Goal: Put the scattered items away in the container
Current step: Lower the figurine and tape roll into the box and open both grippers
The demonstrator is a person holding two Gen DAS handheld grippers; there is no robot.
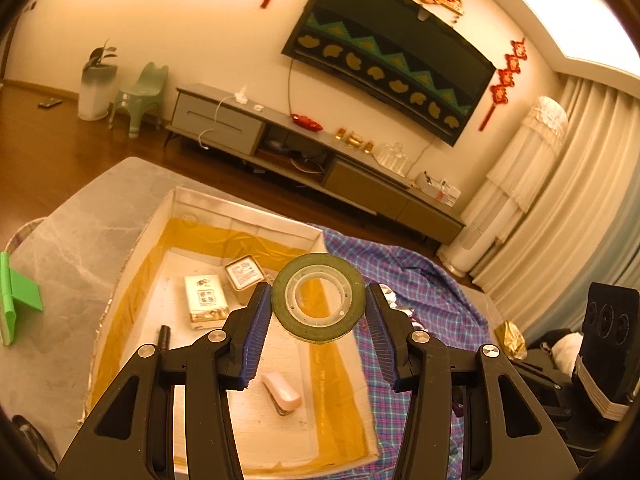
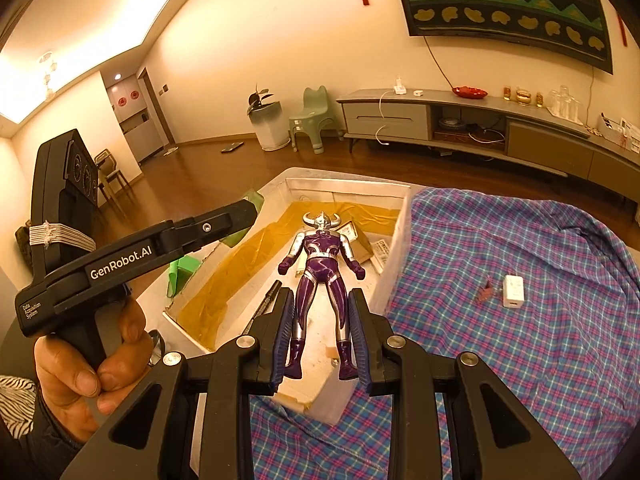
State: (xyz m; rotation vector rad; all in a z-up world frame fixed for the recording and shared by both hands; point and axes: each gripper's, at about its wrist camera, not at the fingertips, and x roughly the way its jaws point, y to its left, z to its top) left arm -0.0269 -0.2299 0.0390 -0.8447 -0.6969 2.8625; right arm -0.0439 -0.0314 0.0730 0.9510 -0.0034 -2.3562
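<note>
My left gripper [image 1: 318, 300] is shut on a dark green tape roll [image 1: 319, 298], held upright above the white box [image 1: 248, 210] lined with yellow tape. Inside the box lie a pink stapler [image 1: 282, 394], a small carton [image 1: 205, 296], a tin [image 1: 244, 274] and a black pen [image 1: 164, 336]. My right gripper [image 2: 322, 312] is shut on the legs of a purple and silver horned figure [image 2: 322, 264], which hangs over the same box [image 2: 348, 186]. A white charger [image 2: 514, 291] and a small reddish item [image 2: 486, 292] lie on the plaid cloth [image 2: 520, 340].
A green stand [image 1: 20, 296] sits on the grey table left of the box. A gold-wrapped item [image 1: 510, 338] lies at the cloth's right edge. A person's hand [image 2: 80, 364] holds the left gripper's handle. The TV cabinet [image 2: 460, 120] and wooden floor lie beyond.
</note>
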